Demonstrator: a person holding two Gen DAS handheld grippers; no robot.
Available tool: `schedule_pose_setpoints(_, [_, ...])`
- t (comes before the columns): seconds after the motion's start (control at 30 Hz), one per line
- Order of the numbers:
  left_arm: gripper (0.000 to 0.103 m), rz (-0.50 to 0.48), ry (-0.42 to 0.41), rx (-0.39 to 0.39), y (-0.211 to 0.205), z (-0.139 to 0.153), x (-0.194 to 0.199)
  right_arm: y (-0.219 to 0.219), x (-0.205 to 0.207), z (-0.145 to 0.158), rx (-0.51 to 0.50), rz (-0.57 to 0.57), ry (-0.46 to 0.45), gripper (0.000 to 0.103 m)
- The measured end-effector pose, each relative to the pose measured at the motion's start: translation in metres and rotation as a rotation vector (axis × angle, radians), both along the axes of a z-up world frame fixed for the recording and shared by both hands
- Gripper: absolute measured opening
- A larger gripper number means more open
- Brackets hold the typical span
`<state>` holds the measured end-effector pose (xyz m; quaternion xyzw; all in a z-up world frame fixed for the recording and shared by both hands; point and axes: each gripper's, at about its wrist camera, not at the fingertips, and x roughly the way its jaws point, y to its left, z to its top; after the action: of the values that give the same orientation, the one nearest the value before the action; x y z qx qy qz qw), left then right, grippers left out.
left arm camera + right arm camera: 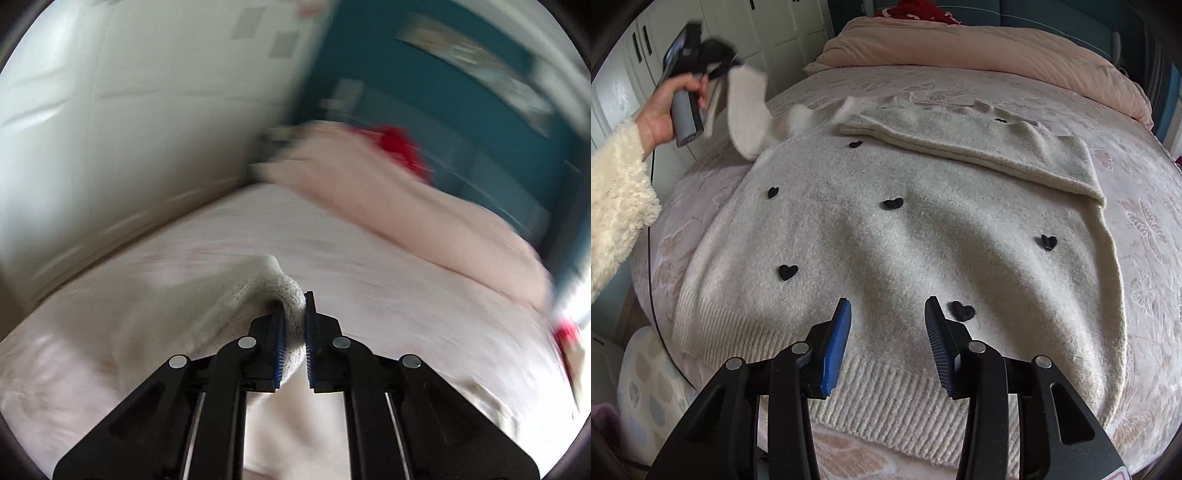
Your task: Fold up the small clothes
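Note:
A cream knit sweater (886, 236) dotted with small black hearts lies flat on the bed, hem toward me. One sleeve (979, 147) is folded across its chest. The other sleeve (748, 107) is lifted off the bed at the upper left, held by my left gripper (713, 66), which is blurred there. In the left wrist view the left gripper (295, 306) is shut on that cream sleeve (229, 295), with the knit bunched between the blue pads. My right gripper (888, 314) hovers open over the ribbed hem (886, 398), nothing between its fingers.
A pale pink patterned sheet (1145, 258) covers the bed. A folded pink quilt (979, 48) and a red item (916, 9) lie at its far end. White cupboard doors (768, 29) stand at the left. A person's hand (661, 114) and fleecy cuff (617, 192) hold the left gripper.

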<state>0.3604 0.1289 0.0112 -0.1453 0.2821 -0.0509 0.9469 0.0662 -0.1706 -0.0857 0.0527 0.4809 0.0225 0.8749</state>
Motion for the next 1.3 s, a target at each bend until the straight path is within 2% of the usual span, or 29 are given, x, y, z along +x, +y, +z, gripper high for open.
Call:
schedule_pose_setpoints(0.07, [0.009, -0.174, -0.009, -0.003, -0.071, 0.009, -0.025, -0.008, -0.006, 0.002, 0.002, -0.016, -0.01, 0.041])
schedule_pose_setpoints(0.1, [0.011, -0.264, 0.014, -0.012, -0.109, 0.005, -0.038, -0.011, -0.008, 0.002, -0.001, -0.021, -0.012, 0.041])
schedule_pose_setpoints(0.17, [0.019, -0.365, 0.074, -0.012, -0.159, -0.015, -0.055, -0.021, -0.014, 0.001, -0.008, -0.037, -0.012, 0.043])
schedule_pose_setpoints(0.2, [0.023, -0.411, 0.135, -0.004, -0.187, -0.034, -0.064, -0.026, -0.016, 0.0, -0.012, -0.047, -0.009, 0.045])
schedule_pose_setpoints(0.23, [0.038, -0.429, 0.172, -0.003, -0.198, -0.046, -0.069, -0.033, -0.019, -0.002, -0.016, -0.057, -0.004, 0.045])
schedule_pose_setpoints(0.27, [0.047, -0.443, 0.227, -0.008, -0.209, -0.063, -0.074, -0.04, -0.021, -0.004, -0.021, -0.067, 0.0, 0.046])
schedule_pose_setpoints(0.3, [0.047, -0.438, 0.256, -0.014, -0.213, -0.074, -0.082, -0.048, -0.023, -0.005, -0.026, -0.081, 0.004, 0.046])
schedule_pose_setpoints(0.37, [0.053, -0.39, 0.27, -0.04, -0.203, -0.089, -0.095, -0.06, -0.023, -0.003, -0.034, -0.097, -0.001, 0.047])
schedule_pose_setpoints(0.47, [0.063, -0.281, 0.262, -0.135, -0.152, -0.094, -0.105, -0.074, -0.01, 0.008, -0.083, -0.095, -0.061, 0.055])
schedule_pose_setpoints(0.53, [0.063, -0.185, 0.275, -0.22, -0.109, -0.099, -0.104, -0.076, 0.012, 0.015, -0.129, -0.063, -0.115, 0.058])
schedule_pose_setpoints(0.6, [0.063, -0.092, 0.329, -0.268, -0.081, -0.112, -0.093, -0.072, 0.041, 0.02, -0.148, -0.016, -0.154, 0.058])
schedule_pose_setpoints(0.67, [0.063, -0.016, 0.41, -0.317, -0.053, -0.128, -0.077, -0.055, 0.077, 0.021, -0.215, 0.059, -0.189, 0.06])
schedule_pose_setpoints(0.77, [0.062, 0.028, 0.456, -0.381, -0.037, -0.141, -0.063, -0.022, 0.125, 0.016, -0.297, 0.179, -0.232, 0.067])
schedule_pose_setpoints(0.83, [0.062, 0.025, 0.47, -0.418, -0.036, -0.147, -0.056, 0.001, 0.152, 0.006, -0.361, 0.249, -0.234, 0.067])
schedule_pose_setpoints(0.9, [0.057, 0.014, 0.474, -0.441, -0.038, -0.15, -0.05, 0.018, 0.175, -0.005, -0.41, 0.294, -0.226, 0.066])
schedule_pose_setpoints(0.93, [0.049, 0.005, 0.47, -0.442, -0.041, -0.151, -0.046, 0.025, 0.182, -0.007, -0.422, 0.306, -0.224, 0.064])
schedule_pose_setpoints(0.97, [0.037, 0.005, 0.468, -0.432, -0.043, -0.155, -0.045, 0.03, 0.189, -0.01, -0.433, 0.312, -0.216, 0.052])
schedule_pose_setpoints(1.0, [0.031, 0.016, 0.464, -0.41, -0.045, -0.156, -0.042, 0.031, 0.196, -0.012, -0.433, 0.31, -0.203, 0.018])
schedule_pose_setpoints(1.03, [0.02, 0.028, 0.466, -0.392, -0.045, -0.157, -0.04, 0.025, 0.207, -0.011, -0.391, 0.293, -0.176, 0.0])
schedule_pose_setpoints(1.07, [0.011, 0.037, 0.465, -0.39, -0.045, -0.159, -0.038, 0.018, 0.209, -0.008, -0.351, 0.259, -0.173, 0.0])
schedule_pose_setpoints(1.2, [0.008, 0.062, 0.446, -0.414, -0.037, -0.161, -0.034, -0.083, 0.201, 0.029, 0.014, -0.109, -0.275, 0.0])
schedule_pose_setpoints(1.27, [0.008, 0.057, 0.453, -0.394, -0.038, -0.165, -0.034, -0.156, 0.179, 0.025, 0.211, -0.345, -0.295, 0.0])
schedule_pose_setpoints(1.3, [0.008, 0.052, 0.462, -0.385, -0.039, -0.168, -0.034, -0.181, 0.171, 0.015, 0.245, -0.419, -0.265, 0.001])
